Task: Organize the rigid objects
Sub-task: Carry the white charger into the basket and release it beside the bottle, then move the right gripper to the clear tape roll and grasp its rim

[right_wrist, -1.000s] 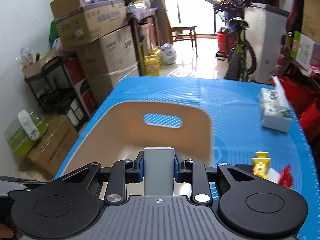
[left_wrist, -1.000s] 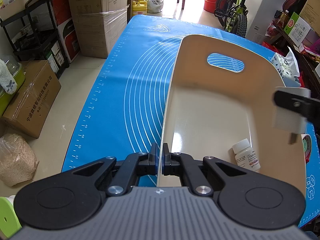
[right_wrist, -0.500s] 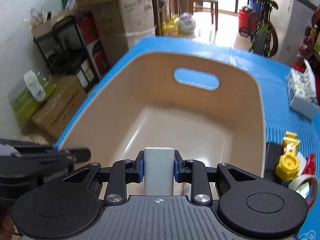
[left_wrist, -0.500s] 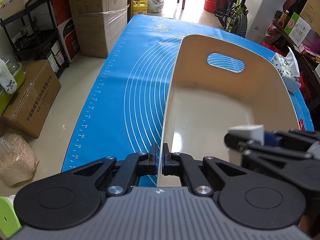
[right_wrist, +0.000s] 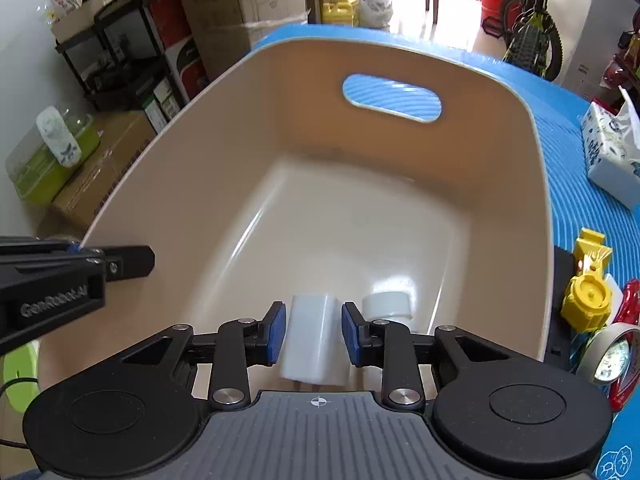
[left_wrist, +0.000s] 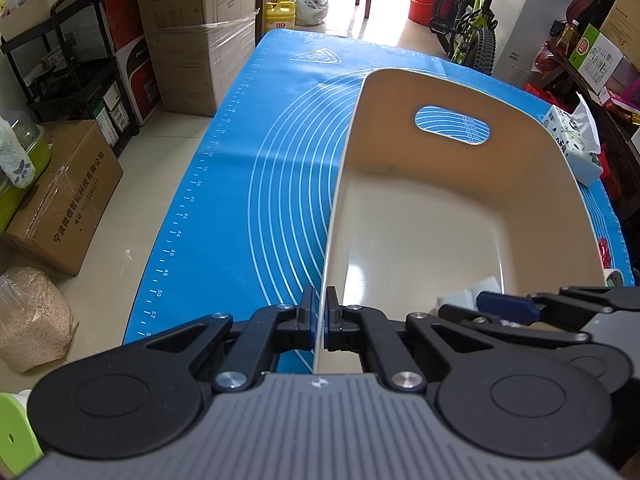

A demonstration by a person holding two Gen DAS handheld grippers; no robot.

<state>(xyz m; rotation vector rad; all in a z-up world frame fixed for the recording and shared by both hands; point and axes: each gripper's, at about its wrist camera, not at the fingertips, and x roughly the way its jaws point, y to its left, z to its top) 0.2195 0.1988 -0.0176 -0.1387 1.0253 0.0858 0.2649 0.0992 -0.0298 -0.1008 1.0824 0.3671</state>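
A beige plastic bin with a handle slot stands on the blue mat. My left gripper is shut on the bin's left rim. My right gripper is open inside the bin, low over its floor. A white rectangular block sits loose between its blue pads, blurred, not gripped. A white pill bottle lies on the bin floor just right of the block. In the left wrist view the right gripper reaches in from the right, hiding most of the block and bottle.
Right of the bin on the mat lie a yellow toy, a red item, a tape roll and a tissue pack. Cardboard boxes, a black shelf and a bicycle surround the table.
My right gripper moved over the bin rim, went down inside, and opened, letting go of the white block. My left gripper has stayed shut on the rim.
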